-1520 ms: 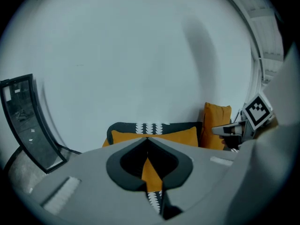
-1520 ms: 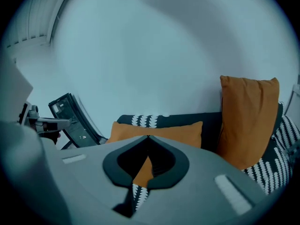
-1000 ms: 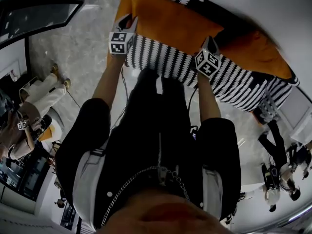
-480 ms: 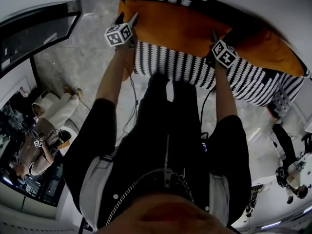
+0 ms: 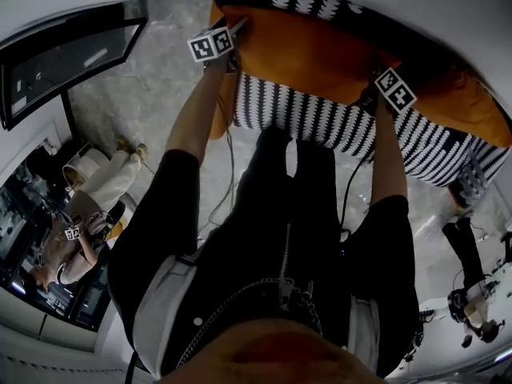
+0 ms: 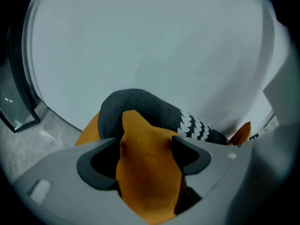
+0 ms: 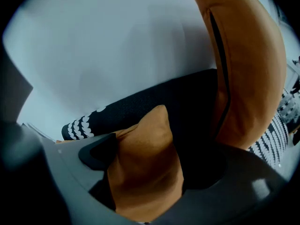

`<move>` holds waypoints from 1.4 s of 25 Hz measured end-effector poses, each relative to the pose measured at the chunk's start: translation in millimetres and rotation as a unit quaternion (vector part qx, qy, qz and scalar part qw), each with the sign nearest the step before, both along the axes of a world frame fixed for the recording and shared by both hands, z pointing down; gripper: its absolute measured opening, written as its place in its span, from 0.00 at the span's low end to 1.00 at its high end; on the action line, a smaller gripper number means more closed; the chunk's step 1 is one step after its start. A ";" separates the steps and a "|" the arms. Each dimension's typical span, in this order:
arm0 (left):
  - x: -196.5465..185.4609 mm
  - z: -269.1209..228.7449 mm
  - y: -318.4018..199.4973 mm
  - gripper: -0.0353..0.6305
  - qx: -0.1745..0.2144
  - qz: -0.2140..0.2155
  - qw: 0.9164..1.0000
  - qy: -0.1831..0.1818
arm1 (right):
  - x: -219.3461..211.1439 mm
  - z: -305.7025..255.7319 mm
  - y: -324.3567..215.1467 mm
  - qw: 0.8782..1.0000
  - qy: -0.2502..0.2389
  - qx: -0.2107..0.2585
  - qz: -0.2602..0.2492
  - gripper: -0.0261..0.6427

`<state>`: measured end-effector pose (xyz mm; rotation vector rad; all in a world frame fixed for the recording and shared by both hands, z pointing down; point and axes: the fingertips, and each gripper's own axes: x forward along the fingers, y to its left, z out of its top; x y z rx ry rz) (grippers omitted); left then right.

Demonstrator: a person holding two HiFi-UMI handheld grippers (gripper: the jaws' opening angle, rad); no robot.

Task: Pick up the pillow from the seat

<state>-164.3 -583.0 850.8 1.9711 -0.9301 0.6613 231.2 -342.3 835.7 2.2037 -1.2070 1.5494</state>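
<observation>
Two-handed grasp site on an orange pillow [image 5: 312,50] lying on the black-and-white patterned seat [image 5: 320,120], against its dark backrest. The pillow's long axis runs across the head view, parallel to the seat's front edge, from one hand to the other. Left tongs [image 6: 146,151]: jaws spread wide, the pillow's left corner standing up between them and filling most of the gap, with no clamp evident. Right tongs [image 7: 158,162]: jaws likewise wide and only just opened, the right corner between them and lying against the left-hand jaw. Each hand sits at its own end, so neither is nearer; the pillow lies straight ahead of and below both. A second orange cushion [image 7: 248,64] stands upright to the right. Compared with a second ago, the two marker cubes are farther apart and lower over the pillow's ends, and both pairs of jaws have gone from nearly shut to fully spread.
</observation>
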 end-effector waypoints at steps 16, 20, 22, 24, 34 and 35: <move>-17.9 -17.0 66.2 0.28 -0.037 0.032 0.998 0.041 | -52.2 -9.2 42.8 0.988 -0.123 0.011 -0.089 0.49; -35.4 -29.9 94.0 0.27 -0.028 0.039 0.999 0.018 | -71.6 -22.4 66.7 0.982 -0.123 0.016 -0.140 0.47; -41.9 -34.6 111.4 0.26 -0.025 0.056 0.998 0.002 | -81.5 -27.4 82.4 0.979 -0.132 0.009 -0.158 0.44; -47.0 -41.0 124.5 0.24 -0.025 0.073 0.997 -0.009 | -90.2 -32.3 94.9 0.976 -0.134 0.003 -0.171 0.41; -48.6 -90.8 164.1 0.17 0.013 0.114 0.993 -0.009 | -95.8 -74.5 117.8 0.972 -0.084 0.017 -0.217 0.34; -46.6 -98.9 165.7 0.17 0.022 0.112 0.994 -0.004 | -92.6 -82.5 116.4 0.972 -0.076 0.020 -0.223 0.34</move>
